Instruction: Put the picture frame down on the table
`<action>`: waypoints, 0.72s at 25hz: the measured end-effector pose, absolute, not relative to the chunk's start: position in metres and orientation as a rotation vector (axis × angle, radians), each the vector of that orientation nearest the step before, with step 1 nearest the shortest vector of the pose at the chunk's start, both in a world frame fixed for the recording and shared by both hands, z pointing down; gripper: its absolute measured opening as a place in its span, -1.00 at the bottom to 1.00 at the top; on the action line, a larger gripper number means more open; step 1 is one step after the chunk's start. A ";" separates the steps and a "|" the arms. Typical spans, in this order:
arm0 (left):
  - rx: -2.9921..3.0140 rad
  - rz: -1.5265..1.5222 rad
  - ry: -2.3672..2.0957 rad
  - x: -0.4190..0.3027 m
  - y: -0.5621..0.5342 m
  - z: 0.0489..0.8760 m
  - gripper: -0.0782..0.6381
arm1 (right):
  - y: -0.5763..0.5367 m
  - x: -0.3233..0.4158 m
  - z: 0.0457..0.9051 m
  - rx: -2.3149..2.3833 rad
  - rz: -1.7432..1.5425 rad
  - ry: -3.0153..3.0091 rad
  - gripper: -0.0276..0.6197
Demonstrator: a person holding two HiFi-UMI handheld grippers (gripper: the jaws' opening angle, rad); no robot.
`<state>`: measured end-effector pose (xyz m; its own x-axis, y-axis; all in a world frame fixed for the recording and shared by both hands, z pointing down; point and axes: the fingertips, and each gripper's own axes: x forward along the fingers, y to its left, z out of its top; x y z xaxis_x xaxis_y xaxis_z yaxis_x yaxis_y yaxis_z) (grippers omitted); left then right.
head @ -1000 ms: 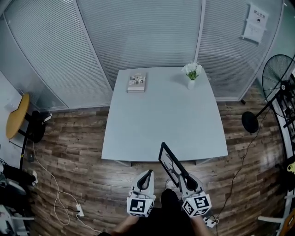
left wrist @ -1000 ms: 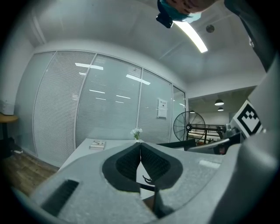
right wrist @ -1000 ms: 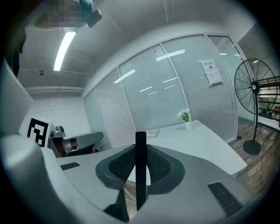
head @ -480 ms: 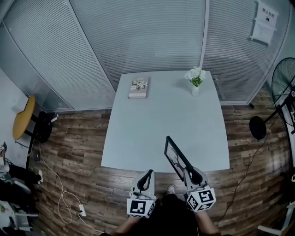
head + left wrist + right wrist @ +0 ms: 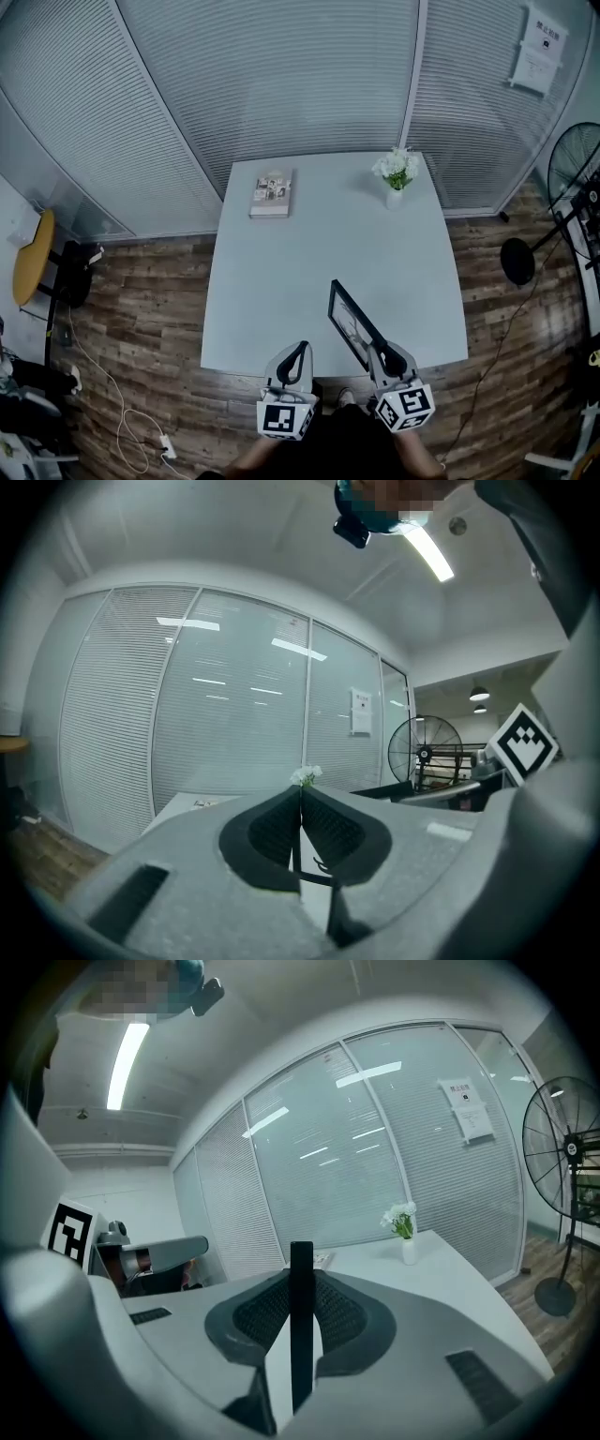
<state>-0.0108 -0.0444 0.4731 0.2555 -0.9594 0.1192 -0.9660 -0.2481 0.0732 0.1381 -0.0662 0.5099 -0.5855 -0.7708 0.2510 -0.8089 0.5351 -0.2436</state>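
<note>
Container: one white vase (image 5: 395, 199) at the far right of the surface (image 5: 281, 281), holding white flowers (image 5: 397, 166) with green leaves. It stands upright. A book (image 5: 271, 194) lies flat at the far left of the surface, well apart from the vase.

Right claw (image 5: 388, 359): clamped on the picture frame (image 5: 353, 324) at its near end. In the right gripper view the frame's thin black edge (image 5: 301, 1316) runs straight up between the two ribbed pads, which press on it from both sides. The frame is held on edge, over the near right part of the surface. I cannot tell whether it touches the surface.

Left claw (image 5: 294, 361): jaws together, tips meeting, nothing between them. It is beside the right claw at the near edge of the surface.

Views: only the head view shows the frame's glazed face, with a dark drawing in it, and a yellow stool (image 5: 28, 258) at the left. The left gripper view shows the standing fan (image 5: 425, 750) and the right gripper's marker cube (image 5: 525, 745).
</note>
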 end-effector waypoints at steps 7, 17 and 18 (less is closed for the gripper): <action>2.417 0.087 -1.790 -0.052 -0.112 0.475 -0.74 | -0.121 0.103 0.518 1.443 0.534 -2.610 -0.69; 2.407 0.075 -1.777 -0.081 -0.174 0.488 -0.74 | -0.190 0.076 0.533 1.464 0.521 -2.580 -0.69; 2.407 0.088 -1.770 -0.082 -0.178 0.490 -0.74 | -0.196 0.076 0.536 1.469 0.523 -2.574 -0.69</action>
